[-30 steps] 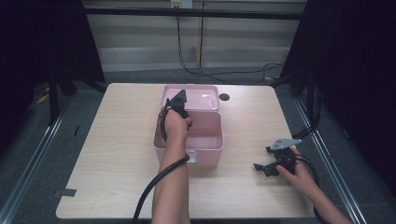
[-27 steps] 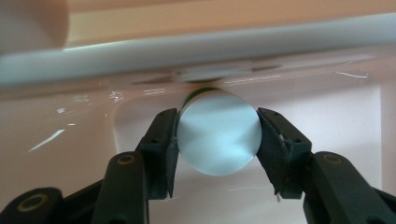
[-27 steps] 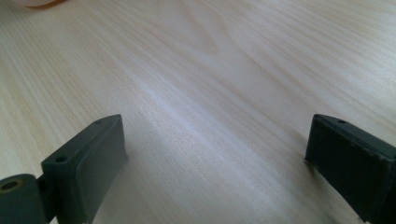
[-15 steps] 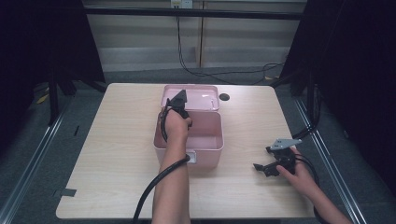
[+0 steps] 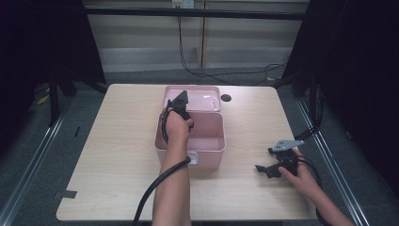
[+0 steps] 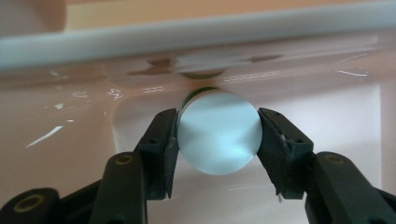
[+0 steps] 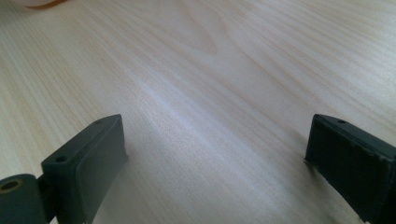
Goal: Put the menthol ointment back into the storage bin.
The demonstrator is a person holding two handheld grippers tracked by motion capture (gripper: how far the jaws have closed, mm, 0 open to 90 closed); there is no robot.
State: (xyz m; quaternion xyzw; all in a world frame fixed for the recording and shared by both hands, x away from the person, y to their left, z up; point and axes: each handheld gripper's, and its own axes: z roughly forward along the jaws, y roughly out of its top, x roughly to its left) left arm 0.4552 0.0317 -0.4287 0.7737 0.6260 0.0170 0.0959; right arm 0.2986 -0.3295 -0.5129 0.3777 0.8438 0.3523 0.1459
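Left gripper [image 6: 218, 140]: clenched on a round can, which is pressed between both black pads; in the high view the left gripper [image 5: 180, 104] is seen lowered into the pink box, near the box's back left corner.
Can [image 6: 219, 133]: held end-on, its pale, shiny flat face turned to the camera; a green edge is seen at its top; it is located inside the box, close to the glossy back wall, where its reflection is shown. Whether the can touches the box floor cannot be told.
Box [image 5: 209, 146]: pink, open, placed at the middle of the table; its lid [image 5: 207, 99] is laid back behind the box, toward the far table edge.
Right gripper [image 5: 273, 165]: released, its jaws spread wide with nothing between them; it is rested well to the right of the box, near the table's right front corner. In the right gripper view the right gripper [image 7: 215, 158] is pointed at bare wood.
Table [image 5: 117, 141]: light wood, carrying the box at its centre.
Hole [image 5: 226, 98]: a small dark round one, seen in the tabletop just right of the lid.
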